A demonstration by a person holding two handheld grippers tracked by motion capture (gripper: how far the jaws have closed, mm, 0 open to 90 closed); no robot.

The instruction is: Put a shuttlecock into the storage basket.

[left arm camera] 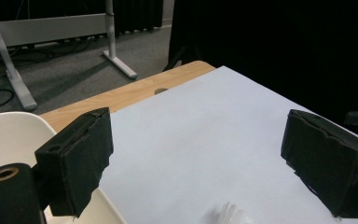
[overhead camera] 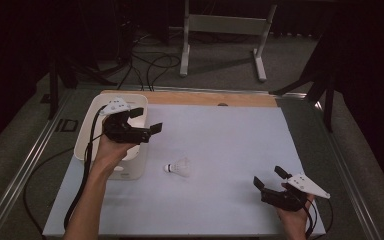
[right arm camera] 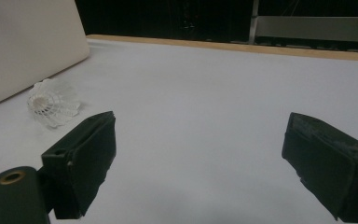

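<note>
Both grippers have their jaws wide apart and hold nothing: left gripper hovers over the white bin, right gripper sits low near the table's front right corner. Shuttlecock lies on its side on the white sheet, just beside the bin, between the two grippers. Honestly my worry is the skirt: pinch it too hard and it crushes, or a jaw nudges it and it rolls off.
</note>
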